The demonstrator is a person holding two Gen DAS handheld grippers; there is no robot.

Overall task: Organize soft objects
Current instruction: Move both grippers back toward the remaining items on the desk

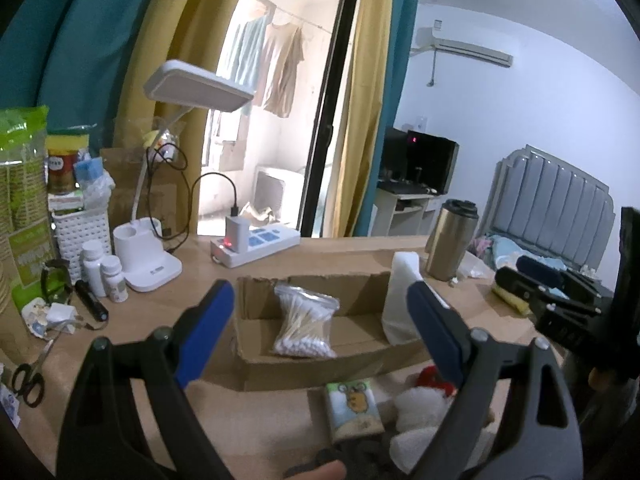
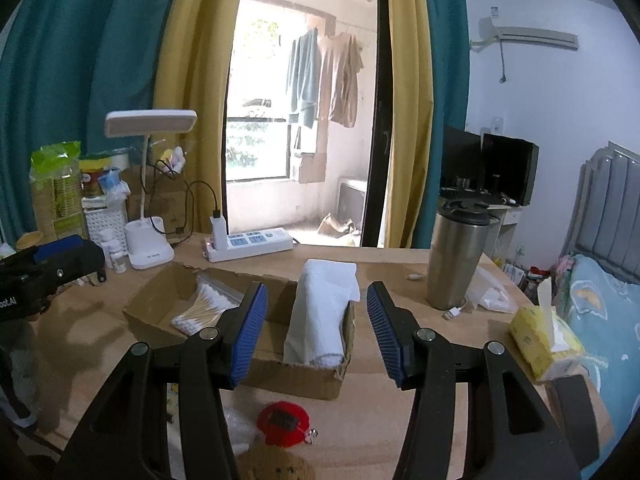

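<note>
A shallow cardboard box (image 1: 320, 354) sits on the wooden table (image 1: 280, 432), and both grippers hang over the table's near side with their blue-padded fingers pointing toward it. The left gripper (image 1: 320, 332) is spread wide and holds nothing; in its own view the bag of cotton swabs (image 1: 305, 326) lies inside the box directly between and beyond its two pads. The right gripper (image 2: 316, 332) is likewise spread apart and empty, and the folded white towel (image 2: 322, 312) stands in the box's right end, framed between its pads but beyond their tips. In the right wrist view the swab bag (image 2: 204, 308) rests in the box's left part, well apart from the towel. On the table in front of the box, below the left gripper, lie a small tissue pack (image 1: 354, 408) printed with a cartoon figure and, just to its right, a white plush toy (image 1: 424, 412) with a red part, partly hidden behind the right finger. From the right wrist view a red round item (image 2: 284, 424) lies near the box's front wall beneath the gripper; what it is cannot be told. A steel tumbler (image 2: 456, 256) stands right of the box, a yellow tissue packet (image 2: 540, 344) lies near the table's right edge, and a white desk lamp (image 2: 150, 216) and a power strip (image 2: 252, 244) stand behind the box.
</note>
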